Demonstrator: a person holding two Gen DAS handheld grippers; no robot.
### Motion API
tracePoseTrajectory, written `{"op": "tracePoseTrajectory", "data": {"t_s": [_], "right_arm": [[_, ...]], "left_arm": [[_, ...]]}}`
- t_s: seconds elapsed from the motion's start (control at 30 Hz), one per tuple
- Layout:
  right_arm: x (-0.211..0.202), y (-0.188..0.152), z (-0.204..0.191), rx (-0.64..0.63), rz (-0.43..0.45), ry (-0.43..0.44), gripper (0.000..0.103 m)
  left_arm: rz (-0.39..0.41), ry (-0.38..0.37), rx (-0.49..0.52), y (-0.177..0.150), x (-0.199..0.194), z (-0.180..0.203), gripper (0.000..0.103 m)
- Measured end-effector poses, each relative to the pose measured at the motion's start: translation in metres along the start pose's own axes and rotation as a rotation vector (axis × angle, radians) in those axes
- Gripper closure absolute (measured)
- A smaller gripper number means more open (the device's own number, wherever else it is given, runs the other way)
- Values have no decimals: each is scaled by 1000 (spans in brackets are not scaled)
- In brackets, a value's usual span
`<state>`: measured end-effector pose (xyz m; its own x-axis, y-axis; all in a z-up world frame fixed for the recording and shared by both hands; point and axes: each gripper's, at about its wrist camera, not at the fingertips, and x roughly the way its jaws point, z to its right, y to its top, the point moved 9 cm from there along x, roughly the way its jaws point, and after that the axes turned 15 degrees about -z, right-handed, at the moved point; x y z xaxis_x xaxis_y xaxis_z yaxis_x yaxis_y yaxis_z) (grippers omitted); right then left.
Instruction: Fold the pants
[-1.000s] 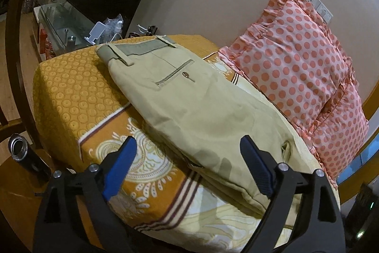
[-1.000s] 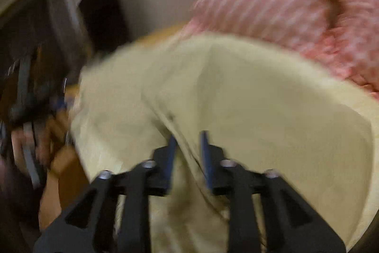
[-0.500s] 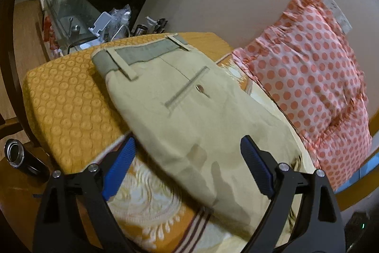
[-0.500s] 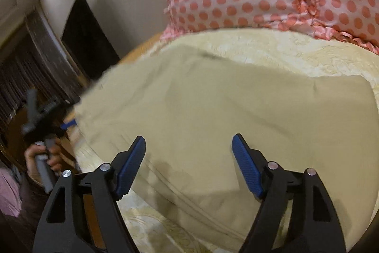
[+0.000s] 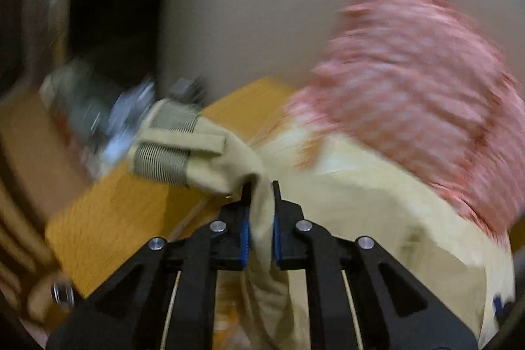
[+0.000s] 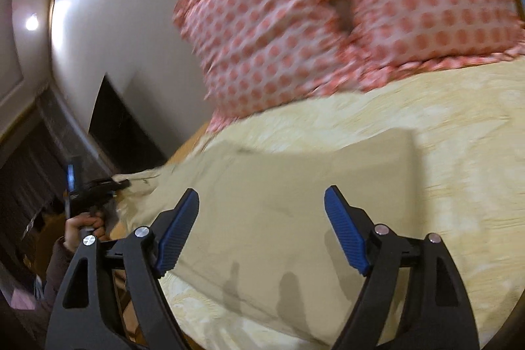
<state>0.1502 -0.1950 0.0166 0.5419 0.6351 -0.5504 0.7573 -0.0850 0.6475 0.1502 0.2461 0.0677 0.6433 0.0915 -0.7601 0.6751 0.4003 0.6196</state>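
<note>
The beige pants (image 6: 295,205) lie folded flat on the bed. In the left wrist view my left gripper (image 5: 261,195) is shut on the pants (image 5: 229,163) near the waistband, and the waistband end with its belt loop is lifted and bunched above the orange bedcover. This view is blurred by motion. In the right wrist view my right gripper (image 6: 262,212) is open and empty, hovering just over the folded leg end of the pants. The left gripper (image 6: 95,186) shows there at the far left, held in a hand.
Two pink polka-dot pillows (image 6: 344,22) lean against the wall behind the pants. The pale yellow bedspread (image 6: 459,153) extends to the right. An orange patterned cover (image 5: 115,212) drapes the bed's near corner. Cluttered items (image 5: 108,120) sit on a stand beyond the bed.
My left gripper went from open above the pants to shut on the fabric near the waistband and is lifting it. My right gripper let go of the pants and now stays open.
</note>
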Motion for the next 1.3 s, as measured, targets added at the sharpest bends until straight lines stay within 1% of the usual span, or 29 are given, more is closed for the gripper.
{"op": "tracePoseTrajectory", "data": {"t_s": [0.07, 0.13, 0.17, 0.2, 0.27, 0.3, 0.37, 0.47, 0.5, 0.53, 0.57, 0.6, 0.63, 0.67, 0.7, 0.73, 0.77, 0.8, 0.87, 0.9, 0.97, 1.0, 1.07, 1.1, 1.13, 1.2, 1.23, 1.27, 1.3], "right_arm": [[-19, 6, 19, 47, 45, -18, 23], [-37, 10, 37, 97, 89, -28, 23], [-44, 10, 45, 126, 107, -27, 23], [-51, 10, 53, 155, 123, -21, 23], [-62, 10, 69, 220, 143, -3, 22], [-63, 8, 77, 254, 140, 14, 21], [-60, 3, 86, 294, 111, 42, 21], [-43, -4, 95, 357, 31, 97, 21], [-35, -4, 95, 362, 0, 106, 21], [-31, -3, 95, 359, -18, 106, 21], [-26, -4, 94, 355, -41, 105, 21], [-17, -2, 94, 351, -74, 101, 21], [-11, -2, 94, 349, -101, 94, 21], [-3, -2, 96, 344, -130, 80, 21], [5, -1, 97, 326, -152, 43, 27], [11, 0, 96, 303, -171, 15, 27], [17, 0, 95, 287, -186, 10, 29], [26, 1, 91, 272, -214, 22, 36], [35, 5, 93, 245, -230, -16, 38], [38, 6, 93, 235, -233, -25, 39], [42, 9, 96, 243, -243, -13, 39], [44, 9, 97, 247, -251, -12, 43], [48, 9, 100, 247, -272, -14, 58], [50, 8, 102, 246, -279, -10, 67], [51, 8, 102, 249, -287, 18, 73], [51, 8, 103, 264, -300, 63, 79], [50, 10, 102, 269, -299, 89, 83], [49, 13, 101, 269, -294, 111, 84], [48, 17, 99, 268, -286, 131, 86]], "left_arm": [[74, -54, 183, 1, -30, 73, 94], [121, -141, 357, -15, -54, 144, 94], [133, -202, 451, -32, -64, 182, 94], [131, -266, 558, -58, -71, 222, 94], [104, -333, 701, -103, -69, 270, 93], [74, -353, 772, -128, -63, 288, 93], [-24, -381, 903, -185, -38, 314, 93], [-153, -395, 1035, -246, -7, 321, 93], [-169, -399, 1045, -252, -5, 319, 93], [-168, -392, 1055, -256, -6, 314, 92], [-166, -402, 1054, -253, -10, 308, 86], [-164, -426, 1039, -247, -16, 303, 82], [-158, -471, 994, -236, -29, 295, 75], [-150, -504, 940, -219, -38, 285, 62], [-133, -514, 890, -206, -45, 281, 55], [-110, -503, 808, -178, -47, 264, 40], [-98, -474, 742, -155, -40, 249, 35], [-111, -426, 670, -129, -24, 228, 36], [-194, -346, 557, -96, 15, 200, 37], [-242, -329, 502, -86, 34, 187, 38], [-344, -344, 433, -73, 69, 172, 39], [-379, -358, 416, -71, 80, 170, 40], [-449, -409, 403, -69, 99, 176, 39], [-471, -423, 400, -73, 101, 179, 39], [-510, -452, 399, -75, 109, 184, 39], [-556, -462, 398, -78, 121, 193, 39], [-553, -455, 398, -77, 125, 195, 45], [-555, -458, 398, -79, 126, 199, 72], [-566, -467, 393, -78, 126, 201, 81]]}}
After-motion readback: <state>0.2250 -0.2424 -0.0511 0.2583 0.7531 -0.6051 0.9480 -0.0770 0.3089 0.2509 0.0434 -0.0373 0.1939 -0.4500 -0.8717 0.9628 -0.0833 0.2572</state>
